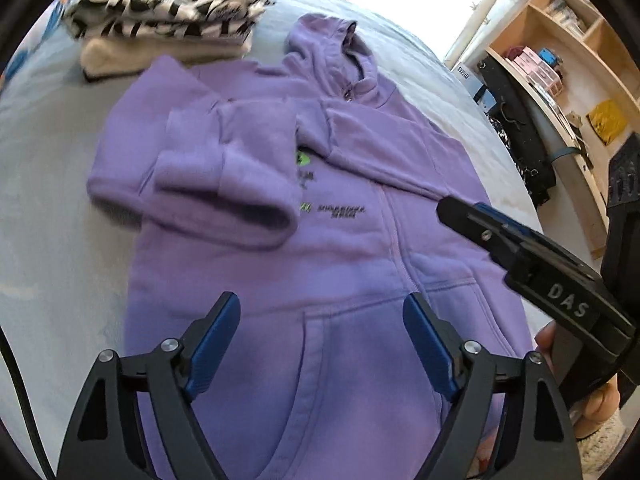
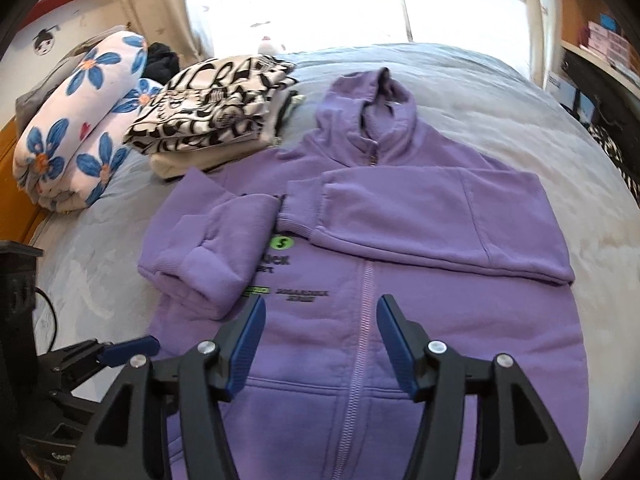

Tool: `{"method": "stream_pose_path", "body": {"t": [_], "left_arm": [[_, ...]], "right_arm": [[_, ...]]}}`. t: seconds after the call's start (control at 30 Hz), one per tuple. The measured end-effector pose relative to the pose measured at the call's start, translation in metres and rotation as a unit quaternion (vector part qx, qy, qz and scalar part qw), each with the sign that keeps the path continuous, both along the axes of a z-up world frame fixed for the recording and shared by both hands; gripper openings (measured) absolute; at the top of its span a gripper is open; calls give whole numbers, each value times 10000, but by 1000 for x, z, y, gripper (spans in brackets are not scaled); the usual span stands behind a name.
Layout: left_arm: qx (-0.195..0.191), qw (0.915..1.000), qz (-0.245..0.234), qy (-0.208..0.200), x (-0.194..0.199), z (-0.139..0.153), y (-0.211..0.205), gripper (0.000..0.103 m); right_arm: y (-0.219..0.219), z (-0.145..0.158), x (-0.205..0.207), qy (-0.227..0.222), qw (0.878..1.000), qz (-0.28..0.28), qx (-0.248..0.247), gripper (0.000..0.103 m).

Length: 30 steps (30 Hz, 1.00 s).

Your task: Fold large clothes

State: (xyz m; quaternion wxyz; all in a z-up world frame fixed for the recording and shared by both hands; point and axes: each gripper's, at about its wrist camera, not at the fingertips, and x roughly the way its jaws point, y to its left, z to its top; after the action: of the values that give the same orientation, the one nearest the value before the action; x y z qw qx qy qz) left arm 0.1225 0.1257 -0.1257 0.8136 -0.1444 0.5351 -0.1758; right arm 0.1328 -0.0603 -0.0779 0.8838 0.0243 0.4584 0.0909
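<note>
Lying front-up in the middle of both frames, a purple hoodie [image 2: 400,280] is spread on a pale grey bed [image 2: 500,92], with its hood [image 2: 376,100] toward the top of the frame and its hem at the bottom edge. Both sleeves are folded inward across the chest: one sleeve [image 2: 420,216] is laid flat across the upper right of the garment in the right wrist view, and the other sleeve [image 2: 216,248] is bunched at centre left, partly covering the green and black print [image 2: 284,244]. The zip [image 2: 360,340] is seen running down the middle and is closed.

The right tongs [image 2: 322,344] are held released at the lower centre of the right wrist view, above the lower front of the hoodie, with nothing between the blue pads [image 2: 248,348]. The left tongs [image 1: 322,344] are likewise spread apart at the lower centre of the left wrist view, over the pocket area, and nothing is grasped. The right tongs [image 1: 500,240] are also seen from the side at the right of that view.

A folded black-and-white patterned garment [image 2: 212,108] is stacked at the upper left, just beside the hoodie's shoulder. A rolled blanket with blue flowers [image 2: 80,128] is placed further left. Wooden shelves [image 1: 580,60] are visible at the upper right of the left wrist view.
</note>
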Motion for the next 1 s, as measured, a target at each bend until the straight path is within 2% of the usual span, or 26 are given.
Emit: {"method": "stream_pose_path", "body": {"t": [0.3,0.43,0.53,0.73,0.77,0.8,0.87,1.0], "left_arm": [[121,9972,734,7,-13,-8,52,82],[319,9933,1108,-45,-10,-9,76,82],[474,9904,1295,-50,-8,-13,91,82],[486,9885,1430,69,-7,-23,107,82],[487,9884,1439,82,-6,-24,107,82],[482,9882,1450,93,-6,-25,108,82],[471,9881,1461,108,-6,-25,108,82],[483,9883,1441,90,-4,-25,104,82]], "right_arm": [[51,-4,6,-26,9959,896,-127,58],[87,-15,18,-41,9885,1432,-477,58],[109,-32,31,9,9814,1688,-912,58],[141,-73,51,230,9629,2030,-1764,58],[144,-76,53,221,9605,2081,-1833,56],[144,-77,55,225,9605,2079,-1836,37],[142,-70,63,235,9639,1974,-1771,14],[117,-20,75,-286,9792,1668,-1120,14]]}}
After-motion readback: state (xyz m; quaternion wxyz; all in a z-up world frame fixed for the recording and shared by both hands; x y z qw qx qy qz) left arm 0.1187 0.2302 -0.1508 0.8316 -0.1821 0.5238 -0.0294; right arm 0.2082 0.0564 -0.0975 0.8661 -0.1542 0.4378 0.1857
